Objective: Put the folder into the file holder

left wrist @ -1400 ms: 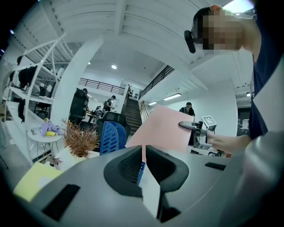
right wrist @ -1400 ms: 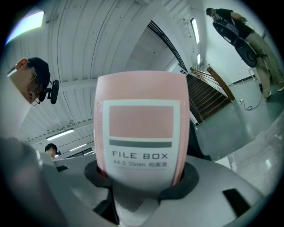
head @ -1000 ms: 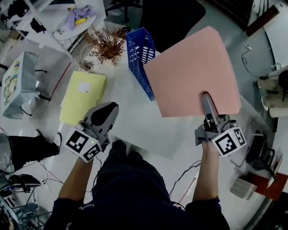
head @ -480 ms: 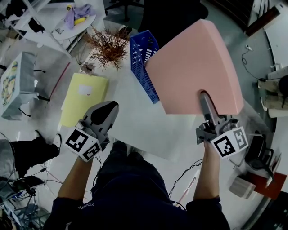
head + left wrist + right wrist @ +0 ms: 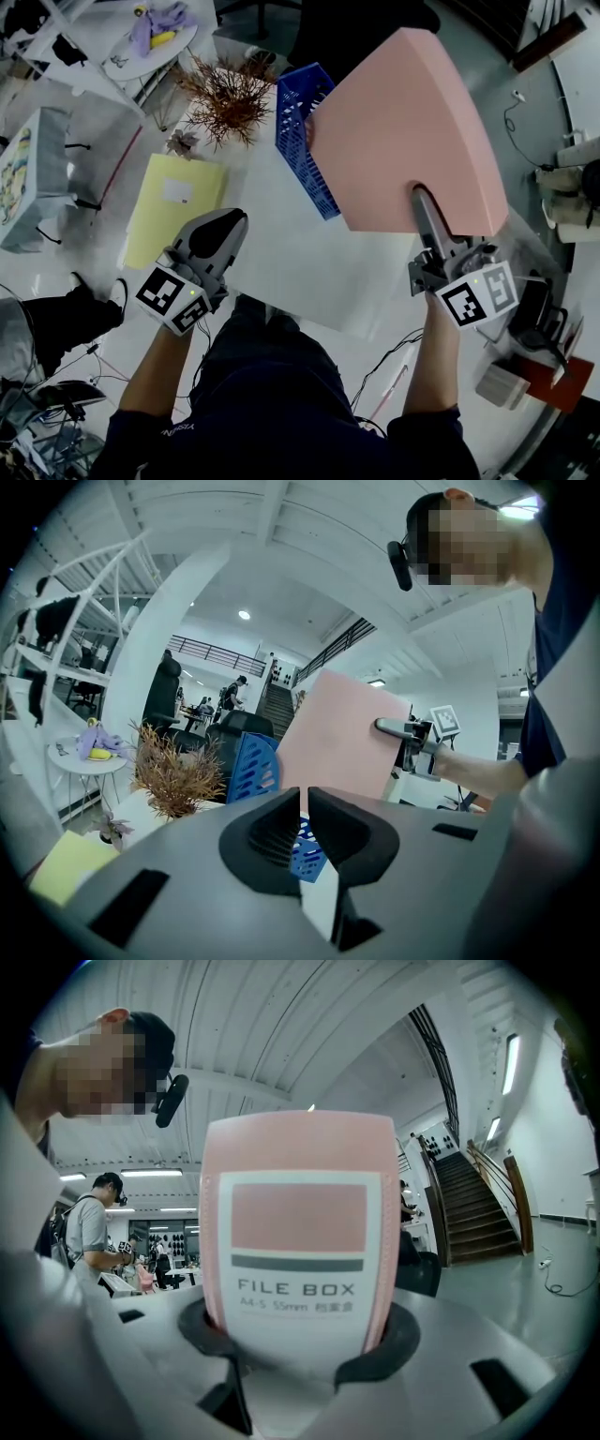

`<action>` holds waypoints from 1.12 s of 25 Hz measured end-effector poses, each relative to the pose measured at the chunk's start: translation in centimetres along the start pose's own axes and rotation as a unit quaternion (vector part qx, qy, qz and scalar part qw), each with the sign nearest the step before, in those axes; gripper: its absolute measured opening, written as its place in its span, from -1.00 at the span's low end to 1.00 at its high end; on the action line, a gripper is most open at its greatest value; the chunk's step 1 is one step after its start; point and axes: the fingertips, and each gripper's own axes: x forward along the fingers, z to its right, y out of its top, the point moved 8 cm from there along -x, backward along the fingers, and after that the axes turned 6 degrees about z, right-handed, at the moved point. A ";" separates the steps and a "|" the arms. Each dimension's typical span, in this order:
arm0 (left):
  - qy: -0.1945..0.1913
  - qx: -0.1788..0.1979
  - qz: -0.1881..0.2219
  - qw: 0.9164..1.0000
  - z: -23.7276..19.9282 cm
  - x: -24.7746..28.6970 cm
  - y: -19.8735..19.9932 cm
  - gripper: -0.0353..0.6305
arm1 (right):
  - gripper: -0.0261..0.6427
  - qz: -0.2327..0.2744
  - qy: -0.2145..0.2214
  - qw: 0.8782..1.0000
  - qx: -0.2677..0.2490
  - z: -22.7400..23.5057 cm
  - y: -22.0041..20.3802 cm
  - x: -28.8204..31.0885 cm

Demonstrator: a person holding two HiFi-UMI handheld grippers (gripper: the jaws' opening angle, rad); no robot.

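R gripper (image 5: 422, 201) holds pink folder (image 5: 412, 122) in the air by the blue file holder (image 5: 302, 131); L gripper (image 5: 228, 228) idle.

R forearm stretched fwd, gripper pointing about level, marker cube next to the hand. Jaws stand wide, clamped on the folder's spine end w/ the "FILE BOX" label (image 5: 298, 1241) facing the right gripper view. Folder is off the table (image 5: 281, 272), not yet in the holder; in head view its left edge overlaps the holder's top, can't tell if they touch. L arm low at the near table edge, gripper angled slightly down toward the holder, jaws all but together w/ nothing between. Yellow folder (image 5: 173, 206) lies flat, left of the holder. Dried plant (image 5: 225, 98) stands behind.
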 end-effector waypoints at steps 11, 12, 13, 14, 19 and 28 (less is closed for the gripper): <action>0.005 -0.009 -0.009 1.000 -2.4 0.5 -0.4 -0.74 | -0.14 -0.018 0.012 0.999 -0.028 -0.3 -1.3 3.5; 0.006 -0.010 -0.011 1.000 -2.6 0.6 -0.4 -0.74 | -0.14 -0.020 0.014 0.999 -0.032 -0.3 -1.4 3.8; 0.006 -0.011 -0.013 1.000 -2.7 0.6 -0.4 -0.74 | -0.14 -0.022 0.015 0.999 -0.035 -0.3 -1.4 4.1; 0.006 -0.012 -0.015 1.000 -2.8 0.6 -0.5 -0.74 | -0.14 -0.024 0.017 0.999 -0.038 -0.4 -1.5 4.3; 0.008 -0.016 -0.021 1.000 -3.3 0.6 -1.0 -0.74 | -0.14 -0.031 0.022 0.998 -0.047 -0.5 -2.2 5.4; 0.014 -0.021 -0.030 0.999 -4.2 0.2 -1.4 -0.74 | -0.14 -0.041 0.025 0.997 -0.052 -0.7 -3.1 6.6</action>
